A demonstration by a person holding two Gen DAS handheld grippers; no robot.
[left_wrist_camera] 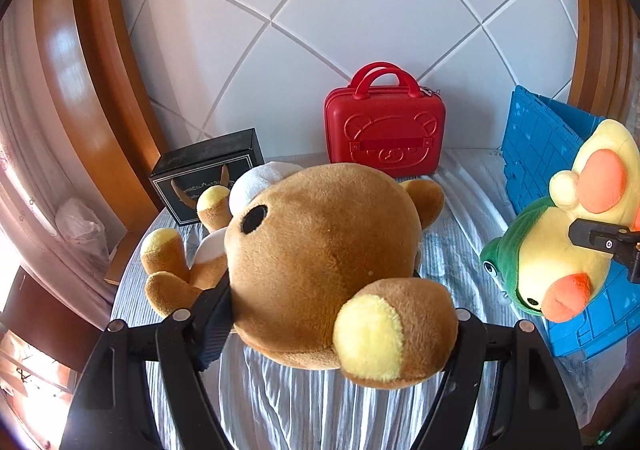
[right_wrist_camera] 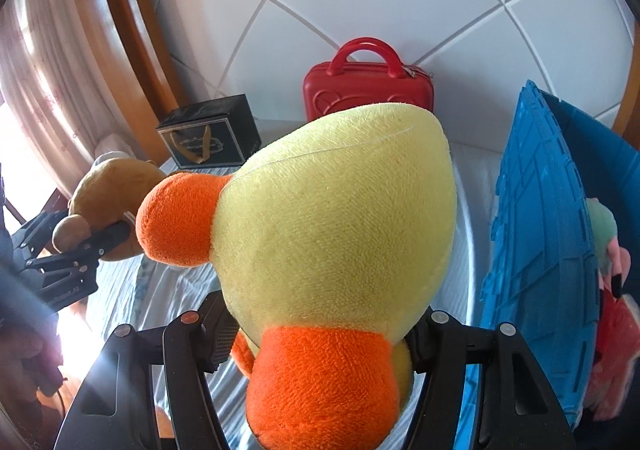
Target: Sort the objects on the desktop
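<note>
1. Left gripper (left_wrist_camera: pixel 324 330): jaws pinch the brown teddy bear (left_wrist_camera: pixel 320 262) by its head, one on each side. Bear hangs clear of the striped cloth (left_wrist_camera: pixel 280 402), body and limbs trailing to the far left, so its long axis runs near-right to far-left.
2. Far side, left to right: black gift box (left_wrist_camera: pixel 208 170), then red bear-face case (left_wrist_camera: pixel 384 126) against the tiled wall. Neither looks like the drop spot, imo.
3. Right gripper (right_wrist_camera: pixel 320 330): jaws clamp the yellow duck plush (right_wrist_camera: pixel 336 218) across its body, orange feet toward the lens; it's lifted off the cloth too.
4. Key relation: blue crate (right_wrist_camera: pixel 536 234) stands just right of the duck, w/ plush items already inside. Right hand is clearly nearer; the bear must cross the whole cloth rightward to reach it.
5. Likely order: duck first, bear after.
</note>
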